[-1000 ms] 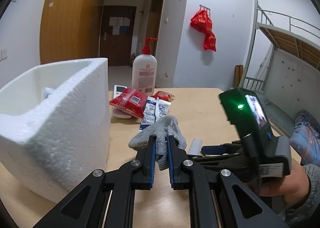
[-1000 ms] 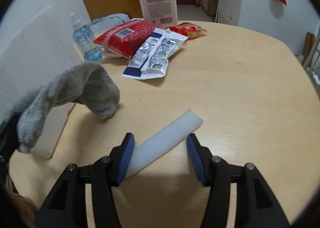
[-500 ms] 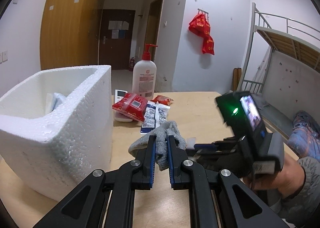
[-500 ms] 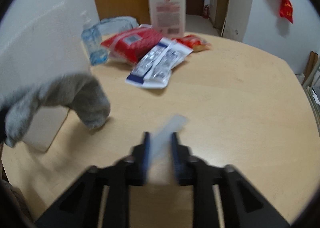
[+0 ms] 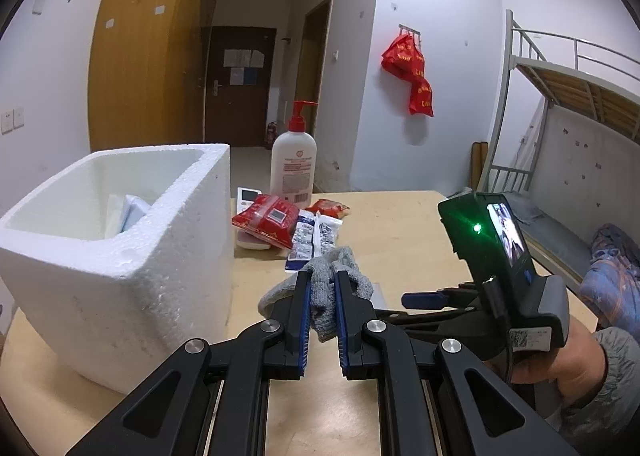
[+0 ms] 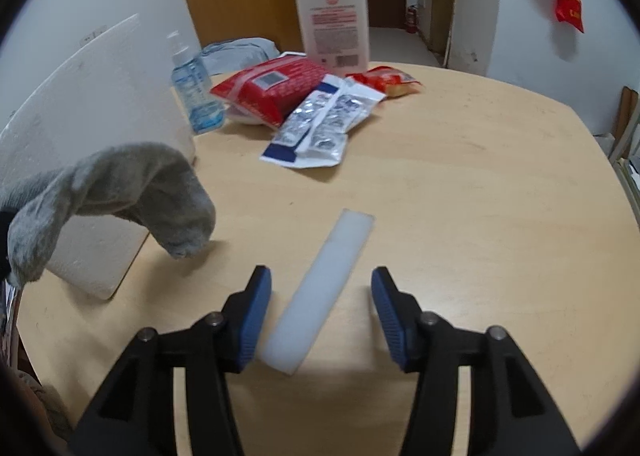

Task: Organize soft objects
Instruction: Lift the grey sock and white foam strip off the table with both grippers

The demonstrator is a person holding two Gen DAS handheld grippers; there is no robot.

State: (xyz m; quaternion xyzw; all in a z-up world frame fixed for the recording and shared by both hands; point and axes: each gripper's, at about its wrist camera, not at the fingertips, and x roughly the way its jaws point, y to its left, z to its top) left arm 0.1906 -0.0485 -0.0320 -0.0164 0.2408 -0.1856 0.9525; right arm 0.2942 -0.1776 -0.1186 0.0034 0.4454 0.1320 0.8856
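- The foam box [image 5: 120,256] stands on the table [image 6: 480,176], at its left side.
- A sock [image 5: 320,296] hangs just right of the box.
- A foam strip [image 6: 320,288] lies on the table right of the sock.
- Snack packets [image 6: 320,116] lie behind the strip, with a pump bottle [image 6: 334,24] behind them.

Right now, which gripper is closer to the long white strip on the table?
Right. The right gripper has its open fingers on either side of the white strip, not pressing it. The left gripper is off to the side, shut on the gray sock.
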